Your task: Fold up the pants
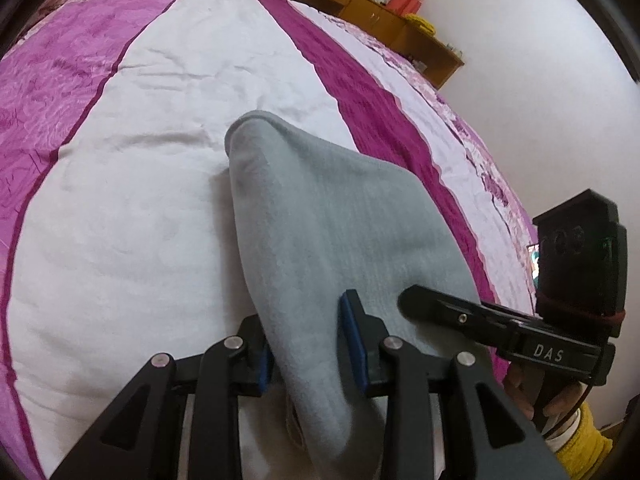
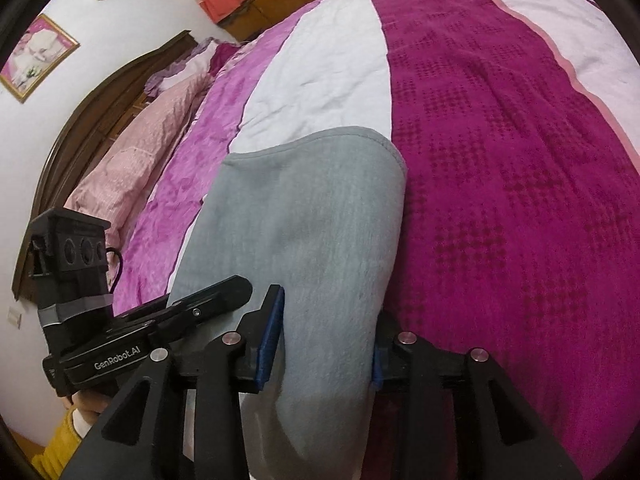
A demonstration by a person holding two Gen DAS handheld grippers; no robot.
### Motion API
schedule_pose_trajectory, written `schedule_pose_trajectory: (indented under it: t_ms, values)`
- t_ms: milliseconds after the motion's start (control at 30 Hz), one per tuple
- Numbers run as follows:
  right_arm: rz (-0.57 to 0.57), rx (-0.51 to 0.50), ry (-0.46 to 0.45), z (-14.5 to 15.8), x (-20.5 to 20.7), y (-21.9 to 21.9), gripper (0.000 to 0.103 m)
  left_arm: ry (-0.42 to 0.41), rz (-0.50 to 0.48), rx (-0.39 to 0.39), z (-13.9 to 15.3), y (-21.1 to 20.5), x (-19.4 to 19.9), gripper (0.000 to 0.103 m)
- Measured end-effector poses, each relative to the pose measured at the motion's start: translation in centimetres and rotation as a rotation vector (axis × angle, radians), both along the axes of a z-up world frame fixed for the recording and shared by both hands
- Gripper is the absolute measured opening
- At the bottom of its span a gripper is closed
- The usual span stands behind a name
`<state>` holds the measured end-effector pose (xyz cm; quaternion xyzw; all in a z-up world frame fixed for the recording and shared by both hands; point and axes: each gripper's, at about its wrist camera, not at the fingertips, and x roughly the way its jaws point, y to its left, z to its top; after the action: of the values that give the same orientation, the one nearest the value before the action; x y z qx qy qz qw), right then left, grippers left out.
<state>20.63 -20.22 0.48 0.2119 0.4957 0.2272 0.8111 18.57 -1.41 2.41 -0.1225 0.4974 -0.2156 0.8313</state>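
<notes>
The grey pants [image 1: 320,208] lie folded on the bed, their rounded far end resting on the white stripe. My left gripper [image 1: 308,354] has a thick fold of the near end wedged between its blue pads, which touch the cloth on both sides. The right gripper [image 1: 416,300] sits close beside it on the right, over the same cloth. In the right wrist view the pants [image 2: 312,208] fill the gap of my right gripper [image 2: 324,344], and the cloth hides most of its right pad. The left gripper [image 2: 240,286] shows at the left.
The bedspread [image 1: 120,200] has purple, white and magenta stripes [image 2: 500,200]. Pink pillows [image 2: 132,152] and a dark headboard [image 2: 80,120] lie at the left. A wooden cabinet [image 1: 360,4] stands beyond the bed. A hand in a yellow sleeve [image 1: 580,440] holds the right gripper.
</notes>
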Motion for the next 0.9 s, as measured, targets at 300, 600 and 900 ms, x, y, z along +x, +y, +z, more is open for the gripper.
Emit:
schedule_pose_trajectory:
  t_ms: [300,600,900]
  values:
    - [-0.04,-0.044,-0.007,1.4,-2.9,-0.8,0.031,-0.041,0.023,0.147,2.8,-0.1,-3.5,0.031]
    - [-0.058,-0.055,-0.02,1.6,-7.3,-2.0,0.031,-0.041,0.073,0.2,1.9,1.1,-6.3,0.032]
    - [-0.049,-0.126,-0.049,-0.3,-8.1,-1.1,0.032,-0.031,0.08,0.234,-0.5,1.3,-6.3,0.034]
